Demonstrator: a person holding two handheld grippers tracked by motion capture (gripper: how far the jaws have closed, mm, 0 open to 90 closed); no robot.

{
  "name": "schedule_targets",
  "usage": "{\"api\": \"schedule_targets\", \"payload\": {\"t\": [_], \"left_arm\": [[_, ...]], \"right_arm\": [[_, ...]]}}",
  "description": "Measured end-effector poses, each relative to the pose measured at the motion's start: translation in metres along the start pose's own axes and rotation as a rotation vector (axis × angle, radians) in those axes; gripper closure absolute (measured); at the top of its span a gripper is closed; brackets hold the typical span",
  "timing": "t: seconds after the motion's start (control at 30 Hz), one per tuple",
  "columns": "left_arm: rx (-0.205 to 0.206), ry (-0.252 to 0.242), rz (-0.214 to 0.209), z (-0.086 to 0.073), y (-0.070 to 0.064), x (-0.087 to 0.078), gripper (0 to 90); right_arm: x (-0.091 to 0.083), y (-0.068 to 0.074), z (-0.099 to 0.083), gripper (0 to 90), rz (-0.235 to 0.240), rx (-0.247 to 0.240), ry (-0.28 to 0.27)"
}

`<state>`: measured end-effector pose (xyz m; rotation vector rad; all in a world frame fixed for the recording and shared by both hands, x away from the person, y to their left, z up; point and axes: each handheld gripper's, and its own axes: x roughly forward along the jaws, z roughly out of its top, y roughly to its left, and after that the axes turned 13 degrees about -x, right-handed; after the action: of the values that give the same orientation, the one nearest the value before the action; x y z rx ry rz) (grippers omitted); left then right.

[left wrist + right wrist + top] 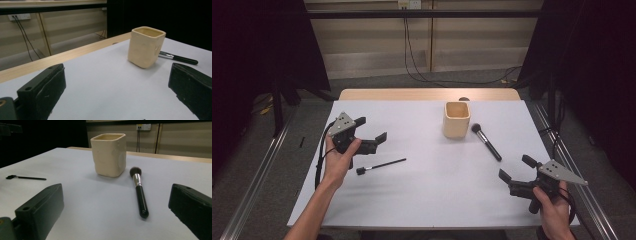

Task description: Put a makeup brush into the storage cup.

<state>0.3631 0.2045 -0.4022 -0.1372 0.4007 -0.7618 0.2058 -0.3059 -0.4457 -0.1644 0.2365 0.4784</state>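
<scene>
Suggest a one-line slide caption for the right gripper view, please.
Open right gripper faces a makeup brush lying beside a cream square cup.

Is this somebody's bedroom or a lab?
Probably a lab or test room. A plain white table holds just a cream cup and two brushes, dark curtains hang at the sides, and cables run to a wall socket.

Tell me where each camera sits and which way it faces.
High view: above the table's near side, facing forward and down; forearms, left tool, right tool.
Left gripper view: on the left tool, facing the cream square ceramic cup; own jaws.
Right gripper view: facing the black-handled makeup brush; own jaws.
All share cup and brush.
</scene>
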Motion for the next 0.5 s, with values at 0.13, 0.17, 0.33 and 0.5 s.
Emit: {"api": "schedule_targets", "payload": {"t": [0.13, 0.17, 0.33, 0.5], "left_arm": [[-0.027, 0.045, 0.035, 0.004, 0.001, 0.005, 1.0], [-0.035, 0.062, 0.033, 0.006, 0.002, 0.006, 1.2], [-0.033, 0.138, 0.037, 0.008, 0.006, 0.009, 1.5], [-0.037, 0.201, 0.003, 0.013, 0.007, 0.012, 1.7]], "right_arm": [[0.000, 0.000, 0.000, 0.0, 0.002, -0.002, 0.002], [0.000, 0.000, 0.000, 0.0, 0.003, 0.002, 0.001], [0.001, 0.000, 0.000, 0.0, 0.002, 0.004, 0.003], [0.001, 0.000, 0.000, 0.0, 0.000, 0.004, 0.004]]}}
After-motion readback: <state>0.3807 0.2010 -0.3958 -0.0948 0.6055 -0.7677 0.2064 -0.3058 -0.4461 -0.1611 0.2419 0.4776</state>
